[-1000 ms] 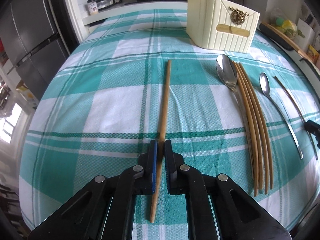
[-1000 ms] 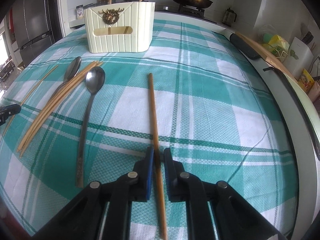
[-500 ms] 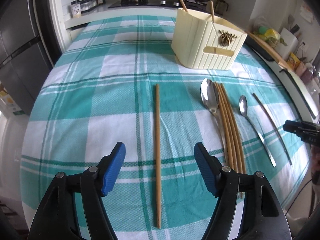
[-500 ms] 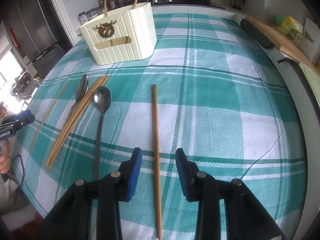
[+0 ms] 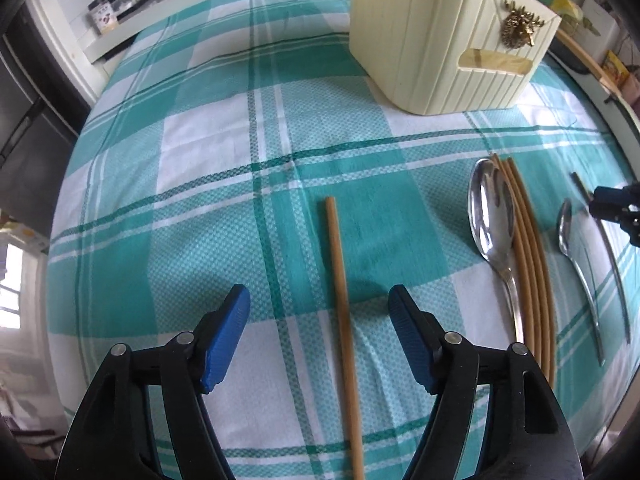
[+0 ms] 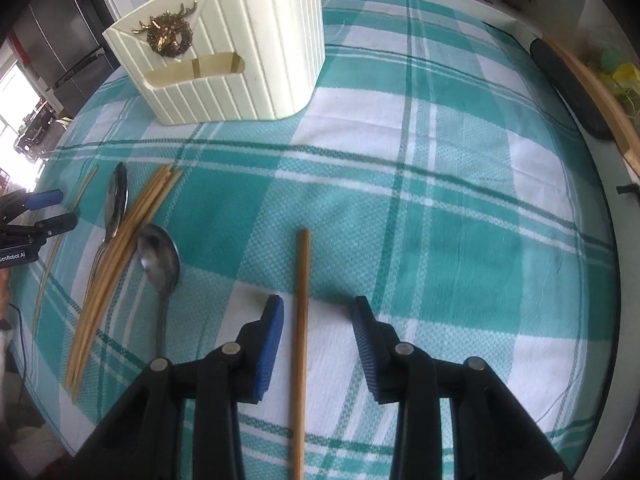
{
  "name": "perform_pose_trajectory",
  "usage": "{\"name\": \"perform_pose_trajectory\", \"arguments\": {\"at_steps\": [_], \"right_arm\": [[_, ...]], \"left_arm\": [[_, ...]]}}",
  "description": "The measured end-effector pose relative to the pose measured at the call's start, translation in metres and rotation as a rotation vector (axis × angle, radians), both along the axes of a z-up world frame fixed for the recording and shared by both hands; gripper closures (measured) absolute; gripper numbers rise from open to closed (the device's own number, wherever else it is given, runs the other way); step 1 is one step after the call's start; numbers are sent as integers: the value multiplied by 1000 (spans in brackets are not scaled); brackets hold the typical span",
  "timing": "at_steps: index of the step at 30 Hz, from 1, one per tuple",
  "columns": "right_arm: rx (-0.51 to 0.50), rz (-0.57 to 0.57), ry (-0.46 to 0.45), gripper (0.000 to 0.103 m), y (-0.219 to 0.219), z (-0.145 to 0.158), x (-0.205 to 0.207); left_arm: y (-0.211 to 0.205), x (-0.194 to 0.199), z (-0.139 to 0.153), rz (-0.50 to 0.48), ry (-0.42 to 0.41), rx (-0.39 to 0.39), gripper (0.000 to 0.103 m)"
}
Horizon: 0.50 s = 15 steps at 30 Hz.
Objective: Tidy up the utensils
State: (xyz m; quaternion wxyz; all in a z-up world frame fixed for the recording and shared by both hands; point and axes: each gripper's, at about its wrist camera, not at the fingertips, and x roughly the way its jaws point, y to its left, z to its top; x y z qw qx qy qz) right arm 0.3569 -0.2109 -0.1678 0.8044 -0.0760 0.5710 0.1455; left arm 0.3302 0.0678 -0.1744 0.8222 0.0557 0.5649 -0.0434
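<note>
Both grippers, left (image 5: 320,312) and right (image 6: 318,320), now stand released, each straddling a wooden chopstick (image 5: 342,308) lying lower centre. The ribbed cream utensil holder (image 5: 448,36) looms larger, top of frame, than half a second ago.

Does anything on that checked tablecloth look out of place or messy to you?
Nothing is spilled or broken. What stands out: one chopstick lies alone between the open left tongs, and another chopstick between the open right tongs, apart from the bundled chopsticks beside the big spoon.
</note>
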Motion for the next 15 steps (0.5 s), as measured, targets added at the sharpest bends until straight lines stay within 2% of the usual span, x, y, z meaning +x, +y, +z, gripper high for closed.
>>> {"name": "perform_pose_trajectory", "arguments": {"at_steps": [1,2,3,4,5,6,10,15], "right_arm": [[-7,4,-1,67,3,0,4],[-27,12,-10,68,7,0,7],[-55,23,-19,77,12,0,9],[-70,27,-27,96,14,1,12],[-61,21,-23,96,15,1,15],[-52,10,-22,97,15,1,17],[-2,-25,-63,97,10,13,14],[114,-47,-175,97,-6,61,-10]], "left_arm": [[1,4,-1,-1,6,-11,34],[1,8,0,0,12,-26,41],[1,10,1,1,14,-36,54],[-1,13,3,1,12,-25,64],[-3,14,4,-3,6,-9,87],[-5,16,4,-11,9,-10,97],[-7,13,11,13,-35,-13,99],[8,-7,59,62,-167,-93,99]]}}
